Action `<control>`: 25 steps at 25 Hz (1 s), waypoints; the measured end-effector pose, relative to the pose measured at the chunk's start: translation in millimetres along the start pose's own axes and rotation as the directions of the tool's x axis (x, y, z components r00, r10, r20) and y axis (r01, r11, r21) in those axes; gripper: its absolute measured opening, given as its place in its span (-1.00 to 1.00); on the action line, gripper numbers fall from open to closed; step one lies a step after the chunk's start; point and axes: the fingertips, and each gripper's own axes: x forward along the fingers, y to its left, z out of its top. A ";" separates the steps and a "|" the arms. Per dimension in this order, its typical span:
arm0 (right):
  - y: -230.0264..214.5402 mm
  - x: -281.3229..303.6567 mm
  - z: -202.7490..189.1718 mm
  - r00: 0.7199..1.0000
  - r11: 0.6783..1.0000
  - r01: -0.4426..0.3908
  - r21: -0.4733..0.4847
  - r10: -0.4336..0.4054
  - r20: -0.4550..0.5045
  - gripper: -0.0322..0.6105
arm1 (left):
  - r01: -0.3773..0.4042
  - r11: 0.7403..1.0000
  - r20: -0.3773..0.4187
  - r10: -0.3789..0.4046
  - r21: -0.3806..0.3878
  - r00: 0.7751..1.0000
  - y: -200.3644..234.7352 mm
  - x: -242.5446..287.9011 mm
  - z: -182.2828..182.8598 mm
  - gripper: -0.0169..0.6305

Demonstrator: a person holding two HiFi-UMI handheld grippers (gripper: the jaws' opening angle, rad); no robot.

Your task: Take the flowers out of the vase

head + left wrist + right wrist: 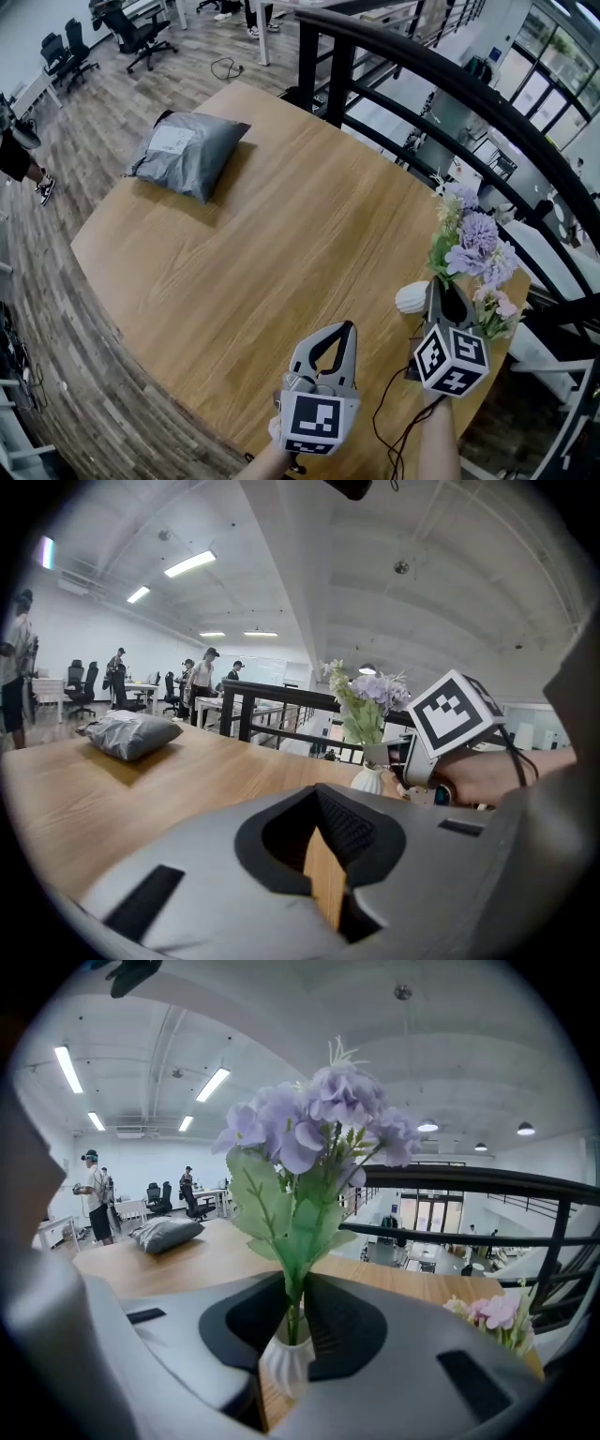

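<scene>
A bunch of purple flowers (473,239) with green leaves stands in a small white ribbed vase (411,297) near the table's right edge. My right gripper (441,289) reaches in just above the vase's mouth. In the right gripper view its jaws (292,1309) press on the green stems right over the vase (284,1365), and the blooms (314,1129) rise above them. My left gripper (345,330) hovers over bare wood to the left of the vase, shut with nothing in it. In the left gripper view its tips (319,803) meet, and the vase (368,779) stands ahead on the right.
A grey padded bag (187,150) lies at the far left of the round wooden table (281,244). Pink flowers (497,309) lie by the right edge. A black railing (422,66) runs behind the table. A thin cable (389,412) hangs by my right hand.
</scene>
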 end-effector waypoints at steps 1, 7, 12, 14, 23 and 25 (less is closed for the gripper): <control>0.8 -0.7 1.4 1.000 1.000 -0.001 -0.001 0.001 0.005 -0.64 | -0.001 1.000 0.001 0.001 -0.003 1.000 0.4 -0.8 0.3 -0.82; 6.2 -6.1 15.1 0.999 1.000 -0.005 0.006 0.004 0.041 -0.65 | -0.002 1.000 0.010 0.002 -0.002 1.000 0.9 -4.5 5.0 -0.82; 6.6 -16.2 31.8 0.997 1.000 -0.007 0.007 0.006 0.074 -0.66 | 0.005 1.000 0.022 -0.005 0.000 1.000 -4.9 -9.3 12.7 -0.82; 4.8 -20.5 37.9 0.996 1.000 -0.004 0.008 0.003 0.091 -0.66 | 0.007 1.000 0.023 -0.007 -0.011 1.000 -8.0 -11.9 14.8 -0.81; 3.1 -41.5 66.8 0.988 1.000 0.003 0.004 -0.004 0.157 -0.67 | 0.009 1.000 0.052 -0.010 0.009 0.999 -13.1 -25.0 24.9 -0.82; 3.3 -47.3 74.3 0.985 1.000 0.005 0.006 -0.005 0.172 -0.67 | 0.010 1.000 0.057 -0.011 0.007 0.998 -14.4 -28.1 28.7 -0.82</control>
